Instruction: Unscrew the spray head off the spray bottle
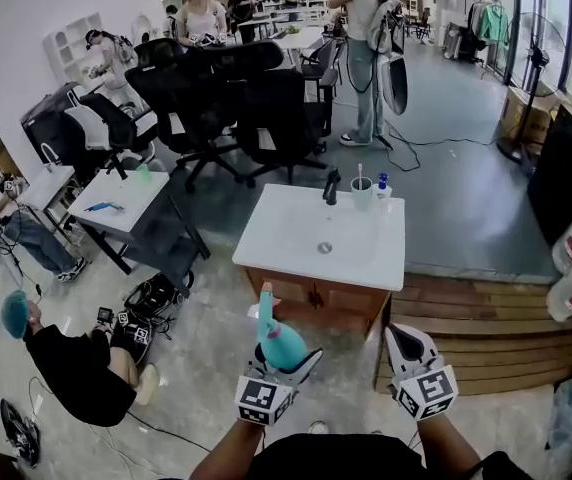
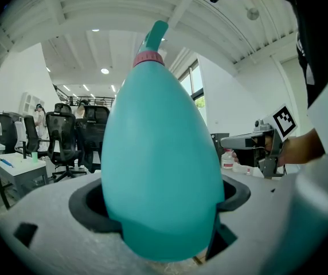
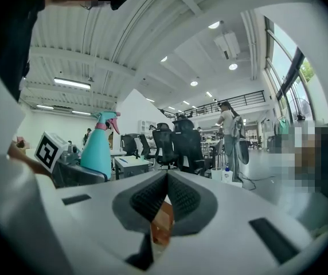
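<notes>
The teal spray bottle fills the left gripper view, very close to the lens. The fingers of the left gripper are clamped on its wide lower body, one dark pad on each side. The bottle stands nearly upright, with a pink collar at the neck and the teal spray head on top of it. In the head view the bottle is held in the air above the floor and rests on no surface.

To its right, near it but not touching, is the right gripper. Its fingers are pressed together and nothing is between them.

In front of both grippers stands a washstand with a white surface on a wooden cabinet. At the far edge of the surface are a dark faucet, a cup with a toothbrush and a small bottle with a blue cap. A person sits on the floor at the left. Black office chairs stand further back.
</notes>
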{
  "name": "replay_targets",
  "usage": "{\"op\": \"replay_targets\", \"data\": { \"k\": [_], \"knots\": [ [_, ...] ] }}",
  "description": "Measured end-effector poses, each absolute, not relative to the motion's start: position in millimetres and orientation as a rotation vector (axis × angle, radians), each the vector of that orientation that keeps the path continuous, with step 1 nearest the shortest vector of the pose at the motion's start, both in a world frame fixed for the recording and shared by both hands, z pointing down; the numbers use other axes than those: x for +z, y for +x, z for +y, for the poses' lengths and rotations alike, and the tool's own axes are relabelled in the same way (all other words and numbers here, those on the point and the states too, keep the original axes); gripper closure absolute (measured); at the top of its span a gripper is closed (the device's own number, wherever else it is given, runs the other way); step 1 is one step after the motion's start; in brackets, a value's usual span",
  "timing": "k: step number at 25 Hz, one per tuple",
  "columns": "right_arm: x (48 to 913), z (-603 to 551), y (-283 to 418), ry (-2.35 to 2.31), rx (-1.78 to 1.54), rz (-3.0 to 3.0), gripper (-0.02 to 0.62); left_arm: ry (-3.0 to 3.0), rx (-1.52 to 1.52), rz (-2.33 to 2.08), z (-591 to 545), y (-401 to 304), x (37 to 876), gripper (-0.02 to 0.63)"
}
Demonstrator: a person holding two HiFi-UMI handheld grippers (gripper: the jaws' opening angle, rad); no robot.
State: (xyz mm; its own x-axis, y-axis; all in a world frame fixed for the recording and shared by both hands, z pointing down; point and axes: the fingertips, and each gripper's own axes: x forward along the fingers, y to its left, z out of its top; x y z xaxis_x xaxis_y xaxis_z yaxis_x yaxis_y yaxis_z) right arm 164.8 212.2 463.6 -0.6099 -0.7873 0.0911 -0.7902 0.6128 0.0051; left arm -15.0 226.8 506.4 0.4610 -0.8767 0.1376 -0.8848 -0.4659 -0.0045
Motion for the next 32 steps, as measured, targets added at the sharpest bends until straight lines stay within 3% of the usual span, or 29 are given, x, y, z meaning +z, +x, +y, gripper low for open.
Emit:
{"op": "replay_targets", "data": {
  "k": [15,32],
  "knots": [
    [473.7,161.9,138.5,1.394,0.075,-2.729,0.591,2.626,0.201,-1.538,174.2,-43.9,517.3,0.143],
    [482.2,20.8,140.3,1.317,0.114,-2.747,0.591,2.571,0.219,-1.588,35.8,-54.6,526.0,0.143]
  ]
}}
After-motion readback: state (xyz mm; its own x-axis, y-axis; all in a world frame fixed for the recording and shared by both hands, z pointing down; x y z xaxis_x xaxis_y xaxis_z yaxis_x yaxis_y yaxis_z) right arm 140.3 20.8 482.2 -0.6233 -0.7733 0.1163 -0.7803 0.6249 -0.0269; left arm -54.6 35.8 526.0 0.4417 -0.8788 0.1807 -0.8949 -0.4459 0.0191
